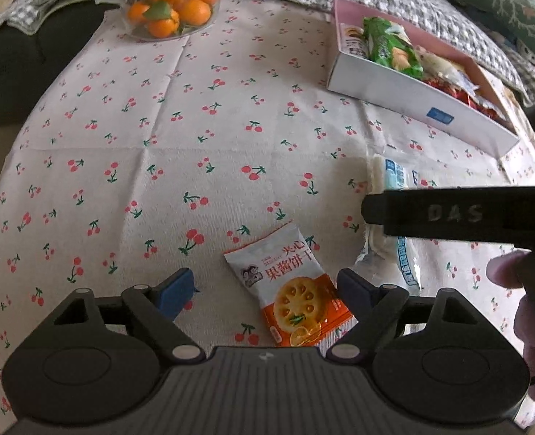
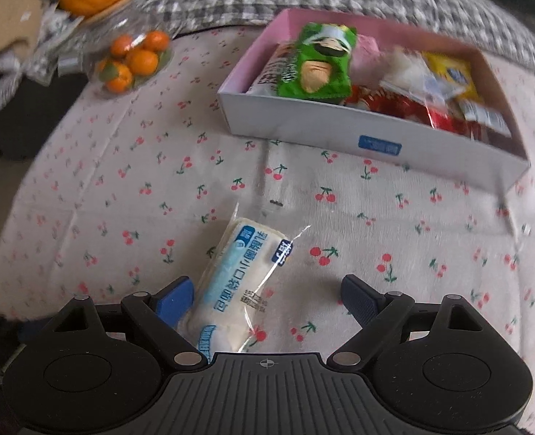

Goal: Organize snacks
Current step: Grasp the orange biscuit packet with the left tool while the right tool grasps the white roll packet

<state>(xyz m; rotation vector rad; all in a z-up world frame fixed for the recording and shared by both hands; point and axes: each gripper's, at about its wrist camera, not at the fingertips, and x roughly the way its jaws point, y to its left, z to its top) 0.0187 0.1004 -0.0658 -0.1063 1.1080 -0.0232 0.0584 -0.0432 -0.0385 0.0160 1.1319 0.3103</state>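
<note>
Left wrist view shows the white shallow cardboard box with pink inner walls (image 1: 412, 98) standing at the far right of the cherry-print tablecloth (image 1: 158, 145), already holding several packets: a green wrapped biscuit pack (image 1: 390, 45) on top, with red and clear wrappers beside it. Two items remain outside the box, so the sorting is judged largely done but unfinished. First, the white-and-orange jam biscuit sachet (image 1: 293, 290) lies flat on the cloth between the spread fingers of the left gripper (image 1: 267, 291), nearer the right finger; the jaws stand wide apart and hold nothing. Second, the clear-wrapped white bread roll with pale blue print (image 2: 238, 282) lies on the cloth well short of the box; in the right wrist view it sits against the left finger of the right gripper (image 2: 267, 295), whose jaws are likewise wide apart and not closed on it. Legible writing: the sachet reads "果酱饼干" with small Latin text above, too fine to confirm; the right gripper's black body, seen from the left camera, bears raised letters "DAS". A blue label on the box front (image 2: 380, 145) is unreadable. The roll's blue Chinese print appears inverted and is not reliably legible. A clear glass bowl of small oranges (image 1: 169, 7) stands at the far edge, apart from the snacks.
</note>
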